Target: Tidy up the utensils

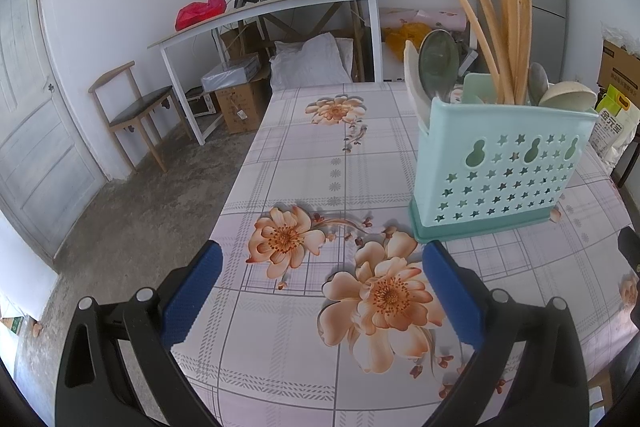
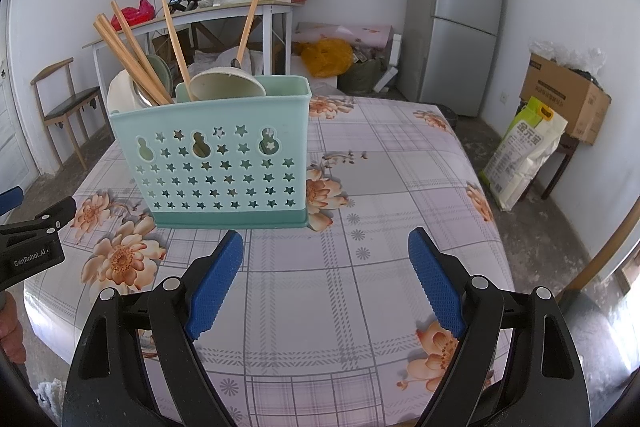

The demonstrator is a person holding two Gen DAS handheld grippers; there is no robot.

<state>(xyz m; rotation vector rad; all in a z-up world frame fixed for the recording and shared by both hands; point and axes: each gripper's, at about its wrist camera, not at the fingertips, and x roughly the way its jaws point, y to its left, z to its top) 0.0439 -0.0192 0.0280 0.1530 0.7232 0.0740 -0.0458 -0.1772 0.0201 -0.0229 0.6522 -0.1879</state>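
A mint-green utensil holder with star-shaped holes stands upright on the flowered tablecloth. Several wooden chopsticks stick up out of it, with spoons and pale ladle bowls beside them. My left gripper hovers open over the cloth, just left of and in front of the holder, holding nothing. In the right wrist view my right gripper is open and empty, just in front of the holder's base. The left gripper's body shows at that view's left edge.
Behind the table stand a white side table piled with clutter, a wooden chair, cardboard boxes and a grey fridge. A rice sack and a box stand at the right. A door is at the left.
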